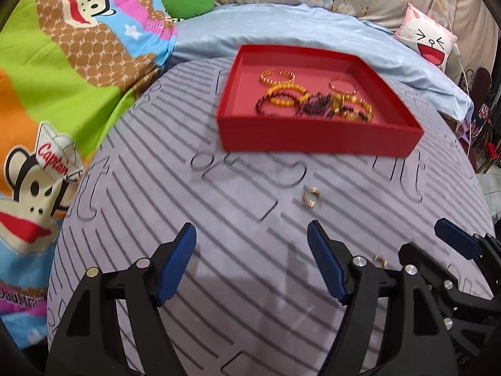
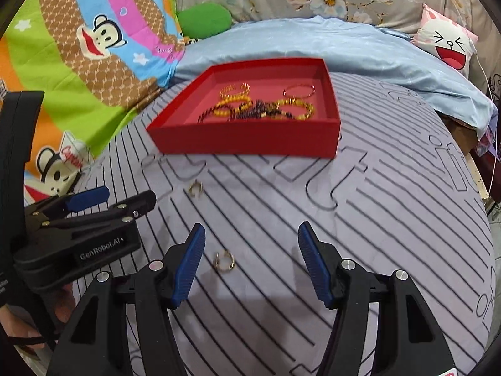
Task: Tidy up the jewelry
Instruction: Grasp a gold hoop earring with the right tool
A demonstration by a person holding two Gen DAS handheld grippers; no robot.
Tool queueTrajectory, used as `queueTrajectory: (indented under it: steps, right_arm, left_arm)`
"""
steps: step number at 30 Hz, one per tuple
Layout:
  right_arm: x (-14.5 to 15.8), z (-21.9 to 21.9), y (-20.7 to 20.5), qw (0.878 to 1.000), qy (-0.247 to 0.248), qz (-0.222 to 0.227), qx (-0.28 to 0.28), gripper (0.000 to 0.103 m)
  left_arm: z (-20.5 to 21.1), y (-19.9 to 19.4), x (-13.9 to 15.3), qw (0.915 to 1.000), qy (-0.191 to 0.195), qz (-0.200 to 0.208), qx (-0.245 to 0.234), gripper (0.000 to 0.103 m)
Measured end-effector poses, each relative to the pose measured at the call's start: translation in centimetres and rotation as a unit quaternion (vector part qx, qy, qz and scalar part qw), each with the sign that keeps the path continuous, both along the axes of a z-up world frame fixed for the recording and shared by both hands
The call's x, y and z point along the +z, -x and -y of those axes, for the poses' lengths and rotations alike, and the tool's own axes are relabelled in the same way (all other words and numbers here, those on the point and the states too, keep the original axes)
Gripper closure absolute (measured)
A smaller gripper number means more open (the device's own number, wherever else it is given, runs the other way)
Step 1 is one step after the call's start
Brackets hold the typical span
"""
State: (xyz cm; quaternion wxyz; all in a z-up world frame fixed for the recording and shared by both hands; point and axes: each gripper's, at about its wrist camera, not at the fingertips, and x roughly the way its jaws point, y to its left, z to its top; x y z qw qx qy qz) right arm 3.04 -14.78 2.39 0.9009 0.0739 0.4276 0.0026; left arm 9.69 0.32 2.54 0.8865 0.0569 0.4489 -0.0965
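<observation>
A red tray sits on the striped grey bedspread and holds several gold, amber and dark bead bracelets. It also shows in the right wrist view with the bracelets. A gold ring lies in front of the tray, ahead of my open, empty left gripper. A second gold ring lies between the fingers of my open right gripper, nearer the left finger; it peeks out in the left wrist view. The far ring lies beyond.
A cartoon monkey quilt is bunched at the left. A light blue sheet and a pink face cushion lie behind the tray. The bed's right edge drops to the floor.
</observation>
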Motion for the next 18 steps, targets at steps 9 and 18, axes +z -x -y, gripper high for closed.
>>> queueTrajectory:
  steps: [9,18]
  right_arm:
    - [-1.6,-2.0,0.3,1.0,0.019,-0.012,0.021,0.054]
    - [-2.6,-2.8,-0.3,0.999,0.036,-0.02,0.027,0.072]
  left_arm:
    - [-1.2,1.6,-1.1,0.9999,-0.01,-0.009,0.005,0.033]
    - [-1.3,1.8,-1.1,0.9999,-0.013,-0.008,0.004,0.033]
